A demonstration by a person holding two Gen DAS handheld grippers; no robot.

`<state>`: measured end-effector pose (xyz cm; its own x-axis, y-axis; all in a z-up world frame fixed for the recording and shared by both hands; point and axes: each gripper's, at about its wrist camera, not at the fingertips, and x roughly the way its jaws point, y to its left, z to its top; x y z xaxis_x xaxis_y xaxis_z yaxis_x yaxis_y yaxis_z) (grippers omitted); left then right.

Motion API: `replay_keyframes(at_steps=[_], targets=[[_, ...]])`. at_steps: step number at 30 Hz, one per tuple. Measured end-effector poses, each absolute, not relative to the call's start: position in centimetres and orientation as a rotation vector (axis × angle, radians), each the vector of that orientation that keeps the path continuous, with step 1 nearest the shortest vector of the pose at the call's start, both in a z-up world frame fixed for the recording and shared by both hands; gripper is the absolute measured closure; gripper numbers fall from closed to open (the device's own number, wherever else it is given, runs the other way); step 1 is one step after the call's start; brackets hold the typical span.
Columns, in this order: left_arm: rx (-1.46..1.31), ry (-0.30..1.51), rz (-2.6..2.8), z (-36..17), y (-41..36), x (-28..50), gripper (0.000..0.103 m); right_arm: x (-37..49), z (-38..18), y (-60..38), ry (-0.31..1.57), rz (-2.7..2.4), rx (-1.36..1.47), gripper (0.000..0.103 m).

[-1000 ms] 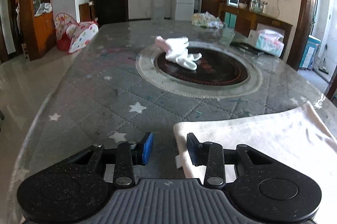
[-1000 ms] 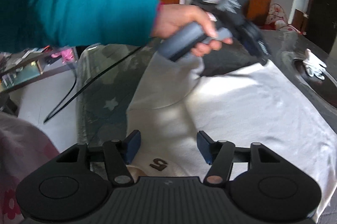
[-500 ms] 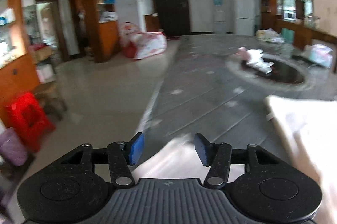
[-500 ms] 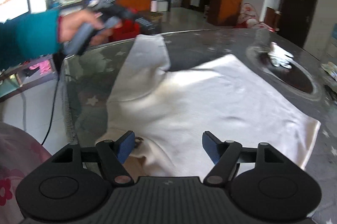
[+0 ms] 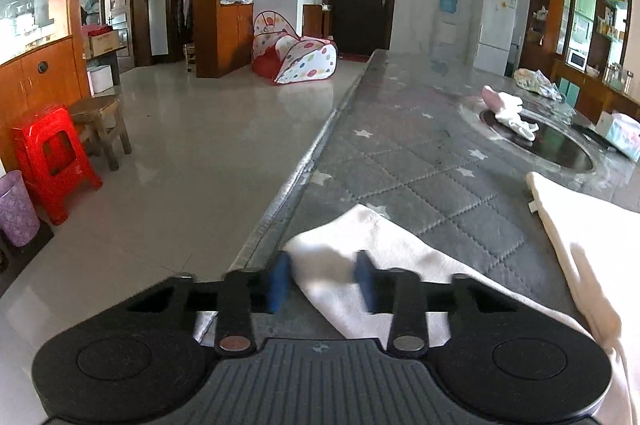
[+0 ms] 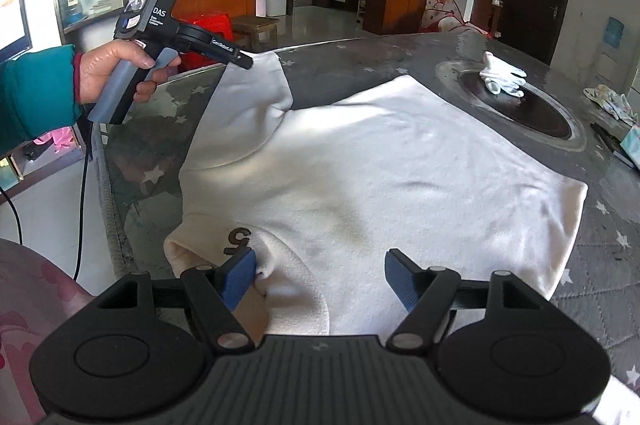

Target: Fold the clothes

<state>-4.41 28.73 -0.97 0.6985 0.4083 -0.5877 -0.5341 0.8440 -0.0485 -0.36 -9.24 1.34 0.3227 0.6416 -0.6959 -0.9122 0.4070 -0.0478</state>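
A cream-white fleece sweatshirt [image 6: 384, 161] lies spread flat on the grey star-patterned quilted desk [image 5: 420, 169], its collar end nearest the person and one sleeve [image 6: 248, 93] stretched out toward the desk's left edge. The cloth looks soft, thick and limp; it should drape and crease readily, slide little on the quilting, and be best taken by a cuff, hem corner or shoulder seam.

The left gripper [image 5: 322, 281] sits at the sleeve's cuff end [image 5: 340, 245], its blue jaws apart with the white cloth lying between them, not yet pinched as far as I can tell. The right gripper [image 6: 320, 279] hovers low over the neckline, jaws wide apart, the left one just beside the collar opening.
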Motion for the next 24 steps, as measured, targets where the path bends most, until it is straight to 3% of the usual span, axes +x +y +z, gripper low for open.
replay_keyframes(at_steps=[2,5,16,24], targets=[[-0.239,0.590,0.537,-0.9,28.9,-4.7,0.093,-0.4,1.4,-9.3,0.652,1.069,-0.478,0.030],[-0.259,0.569,0.565,-0.7,29.0,-6.1,0.095,-0.5,1.3,-9.3,0.650,1.065,-0.474,0.030],[-0.368,0.487,0.655,2.5,28.2,-14.1,0.095,-1.3,0.6,-9.8,0.698,1.126,-0.518,0.031],[-0.357,0.598,0.666,0.1,29.0,-12.9,0.094,-1.6,0.6,-10.3,0.740,1.182,-0.532,0.030]])
